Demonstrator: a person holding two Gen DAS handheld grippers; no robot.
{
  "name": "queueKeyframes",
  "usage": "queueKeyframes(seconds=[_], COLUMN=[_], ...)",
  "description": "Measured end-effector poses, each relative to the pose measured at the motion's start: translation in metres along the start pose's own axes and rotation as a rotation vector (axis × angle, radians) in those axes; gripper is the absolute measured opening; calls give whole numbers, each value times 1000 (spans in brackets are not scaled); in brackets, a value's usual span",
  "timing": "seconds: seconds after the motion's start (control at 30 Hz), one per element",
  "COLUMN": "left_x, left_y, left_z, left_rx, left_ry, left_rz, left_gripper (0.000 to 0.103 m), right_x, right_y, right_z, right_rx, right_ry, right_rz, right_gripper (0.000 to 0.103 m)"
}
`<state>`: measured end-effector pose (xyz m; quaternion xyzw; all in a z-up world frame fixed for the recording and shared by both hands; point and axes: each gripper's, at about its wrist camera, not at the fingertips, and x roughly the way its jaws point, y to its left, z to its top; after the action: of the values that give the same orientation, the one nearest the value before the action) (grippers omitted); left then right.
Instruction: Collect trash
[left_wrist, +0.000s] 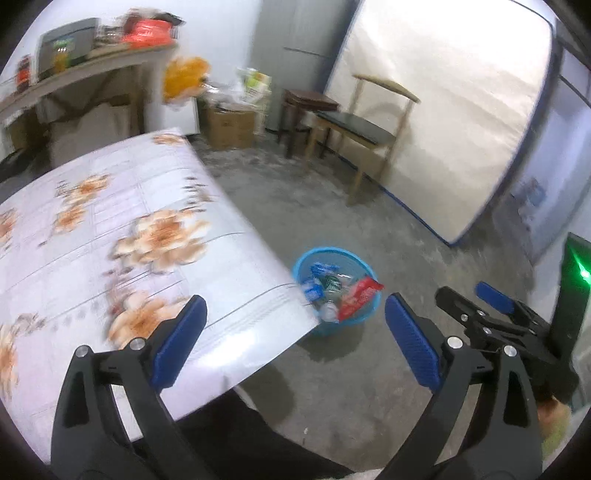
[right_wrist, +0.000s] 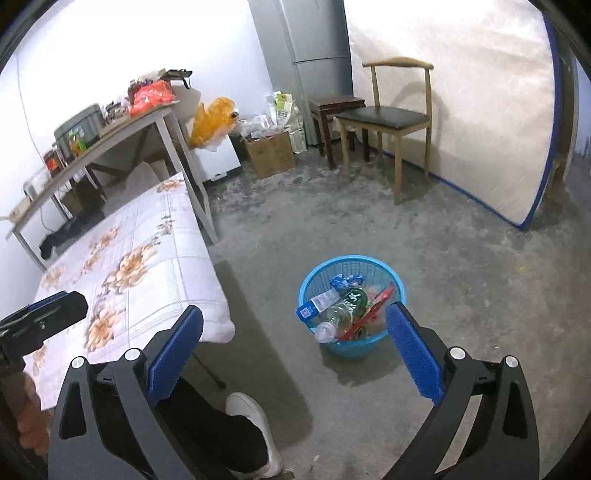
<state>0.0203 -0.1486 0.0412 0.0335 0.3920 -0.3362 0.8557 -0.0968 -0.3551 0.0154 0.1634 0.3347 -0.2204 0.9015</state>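
Observation:
A blue plastic waste basket stands on the concrete floor beside the table corner. It holds a clear plastic bottle, a red wrapper and blue-and-white packets. My left gripper is open and empty, above the table corner, with the basket ahead between its fingers. My right gripper is open and empty, above the floor; the basket sits just ahead by its right finger. The right gripper also shows in the left wrist view.
A table with a floral cloth is on the left. A wooden chair, a dark stool, a cardboard box and a leaning mattress line the far side. My shoe is on the floor below.

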Motion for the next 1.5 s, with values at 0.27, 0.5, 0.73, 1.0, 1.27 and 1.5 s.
queueKeyframes(seconds=[0.27, 0.5, 0.73, 1.0, 1.27, 1.5], left_x=[-29, -27, -24, -32, -34, -33], left_y=[9, 30, 44, 58, 60, 61], left_z=[-21, -32, -46, -46, -43, -44], left_rx=[29, -111, -160, -182, -177, -171], left_ry=[-81, 0, 47, 15, 12, 17], left_rz=[265, 354, 421, 495, 514, 516], left_gripper=[94, 94, 94, 94, 94, 94], right_x=[-43, -33, -30, -24, -20, -17], right_y=[58, 76, 68, 70, 73, 73], right_z=[-17, -19, -23, -22, -23, -26], right_rx=[-217, -210, -168, -154, -138, -134], right_ry=[-183, -52, -15, 5, 17, 28], right_rz=[-132, -148, -217, -236, -229, -231], right_gripper=[97, 97, 97, 97, 97, 97])
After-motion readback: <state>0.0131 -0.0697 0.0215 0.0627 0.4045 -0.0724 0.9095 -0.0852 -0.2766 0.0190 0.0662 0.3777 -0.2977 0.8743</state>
